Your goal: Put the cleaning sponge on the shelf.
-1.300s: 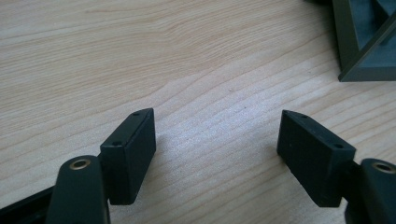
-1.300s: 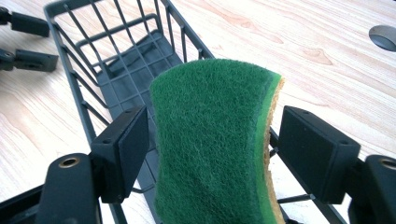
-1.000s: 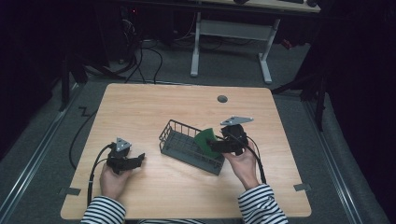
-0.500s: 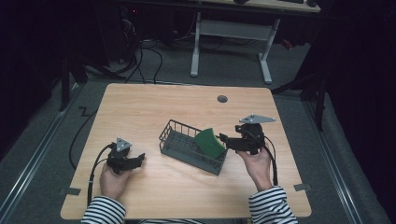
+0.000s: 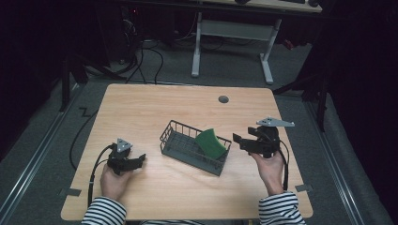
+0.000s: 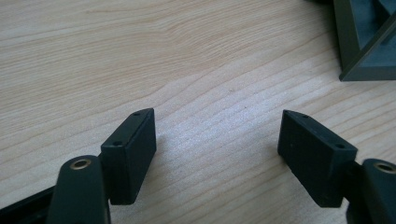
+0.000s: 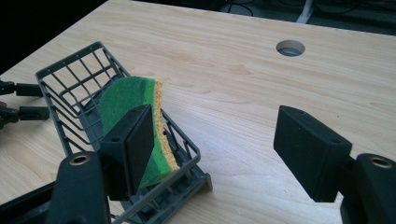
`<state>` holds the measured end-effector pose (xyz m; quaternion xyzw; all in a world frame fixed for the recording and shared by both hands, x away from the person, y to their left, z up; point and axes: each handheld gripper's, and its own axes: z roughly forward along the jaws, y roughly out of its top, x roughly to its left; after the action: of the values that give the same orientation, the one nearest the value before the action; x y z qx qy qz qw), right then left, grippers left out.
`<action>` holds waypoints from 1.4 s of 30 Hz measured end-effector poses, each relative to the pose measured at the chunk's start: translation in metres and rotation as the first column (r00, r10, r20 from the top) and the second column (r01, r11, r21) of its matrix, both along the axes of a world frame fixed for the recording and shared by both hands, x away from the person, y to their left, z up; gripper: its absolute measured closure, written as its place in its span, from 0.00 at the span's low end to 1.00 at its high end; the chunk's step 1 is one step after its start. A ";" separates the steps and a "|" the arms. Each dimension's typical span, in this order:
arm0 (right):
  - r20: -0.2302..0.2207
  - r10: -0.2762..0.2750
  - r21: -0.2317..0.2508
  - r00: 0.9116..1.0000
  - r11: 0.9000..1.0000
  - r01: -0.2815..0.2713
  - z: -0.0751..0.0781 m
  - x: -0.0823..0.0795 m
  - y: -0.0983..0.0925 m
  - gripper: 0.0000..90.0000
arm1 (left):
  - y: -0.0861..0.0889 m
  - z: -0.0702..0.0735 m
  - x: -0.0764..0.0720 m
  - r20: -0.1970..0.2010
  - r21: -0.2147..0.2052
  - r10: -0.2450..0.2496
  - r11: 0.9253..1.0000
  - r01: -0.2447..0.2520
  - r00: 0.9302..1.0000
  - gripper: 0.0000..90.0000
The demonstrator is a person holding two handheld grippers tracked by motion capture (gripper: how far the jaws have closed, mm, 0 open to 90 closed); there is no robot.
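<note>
Table (image 5: 155, 108): we see pale wood carrying everything.
Basket (image 5: 180, 143): dark wire, mid-table.
Sponge (image 5: 210, 143): green and yellow, leaning inside the basket's right end.
Right gripper (image 5: 238, 140): just right of the basket; jaws wide, slightly narrowing, nothing between.
Left gripper (image 5: 139, 160): resting near the basket's left; jaws apart, empty.

One sponge (image 5: 210, 144), one wire basket (image 5: 174, 137), two grippers, one table (image 5: 155, 103).

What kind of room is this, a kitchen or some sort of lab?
Probably a lab or workshop: a bare wooden table on grey carpet, cables and a desk frame behind, and a person working a sponge and wire basket with handheld grippers.
</note>
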<state>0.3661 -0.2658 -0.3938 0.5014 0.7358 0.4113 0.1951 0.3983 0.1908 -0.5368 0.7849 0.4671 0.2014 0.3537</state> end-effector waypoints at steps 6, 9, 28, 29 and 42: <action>0.003 -0.015 0.010 1.000 1.000 0.015 0.001 -0.004 -0.009 0.32 | 0.000 0.000 0.000 0.000 0.000 0.000 1.000 0.000 1.000 0.32; 0.005 -0.030 0.015 1.000 0.999 0.030 0.002 -0.007 -0.017 0.32 | 0.000 0.000 0.000 0.000 0.000 0.000 1.000 0.000 1.000 0.32; 0.000 -0.117 0.065 0.993 0.991 0.116 -0.013 -0.031 -0.061 0.33 | 0.000 0.000 0.000 0.000 0.000 0.000 1.000 0.000 1.000 0.32; 0.000 -0.117 0.065 0.993 0.991 0.116 -0.013 -0.031 -0.061 0.33 | 0.000 0.000 0.000 0.000 0.000 0.000 1.000 0.000 1.000 0.32; -0.028 -0.154 0.087 0.988 0.984 0.156 -0.038 -0.043 -0.078 0.33 | 0.000 0.000 0.000 0.000 0.000 0.000 1.000 0.000 1.000 0.32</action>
<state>0.3232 -0.3433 -0.4316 0.5696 0.6776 0.4218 0.1964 0.3983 0.1908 -0.5368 0.7849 0.4672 0.2015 0.3537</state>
